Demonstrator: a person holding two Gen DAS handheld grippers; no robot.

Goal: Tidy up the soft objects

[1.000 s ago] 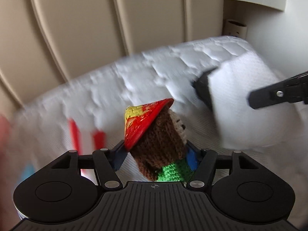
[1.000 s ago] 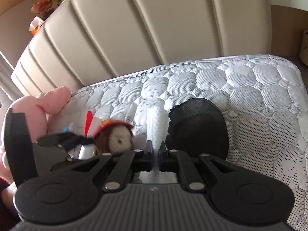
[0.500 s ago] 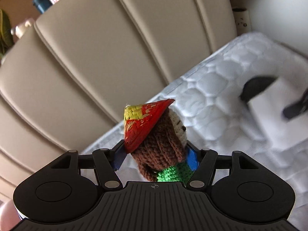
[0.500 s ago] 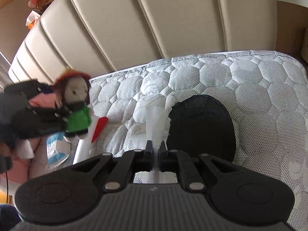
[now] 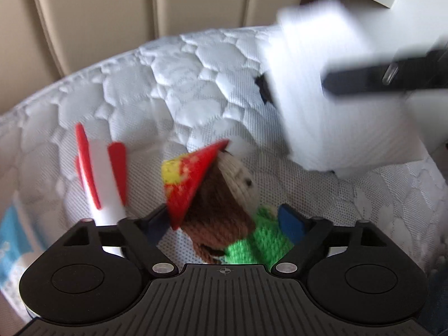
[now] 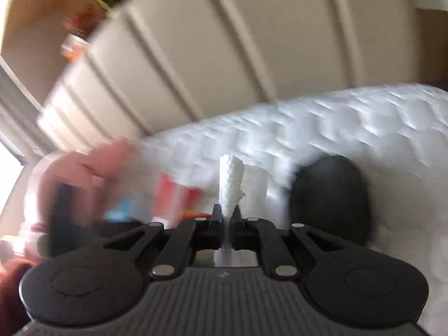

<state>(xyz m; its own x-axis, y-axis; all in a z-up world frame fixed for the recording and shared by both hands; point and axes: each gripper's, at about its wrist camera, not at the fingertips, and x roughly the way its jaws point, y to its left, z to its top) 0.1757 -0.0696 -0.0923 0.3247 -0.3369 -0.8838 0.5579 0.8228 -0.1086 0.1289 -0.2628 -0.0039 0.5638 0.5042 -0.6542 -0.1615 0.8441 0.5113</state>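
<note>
A crocheted doll (image 5: 224, 218) with a red and yellow hat, brown hair and green body lies tilted between the jaws of my left gripper (image 5: 224, 222), just above the quilted white mattress (image 5: 173, 84). These jaws are opening, and the blue pads (image 5: 291, 221) stand wide beside the doll without squeezing it. My right gripper (image 6: 226, 215) is shut on a white textured cloth (image 6: 231, 184). In the left wrist view that cloth (image 5: 330, 106) hangs as a large blurred sheet at the upper right, with a right gripper finger (image 5: 364, 78) across it.
A white toy rocket (image 5: 103, 173) with red fins lies left of the doll. A black oval pad (image 6: 330, 198) rests on the mattress at the right. A pink plush (image 6: 92, 165) and a blue-and-white item (image 5: 11, 240) sit at the left. A beige padded headboard (image 6: 224, 56) stands behind.
The left view swung down from the headboard to the mattress. Its jaws spread wider and the doll tipped lower between them. The right gripper moved with the cloth, blurring its view.
</note>
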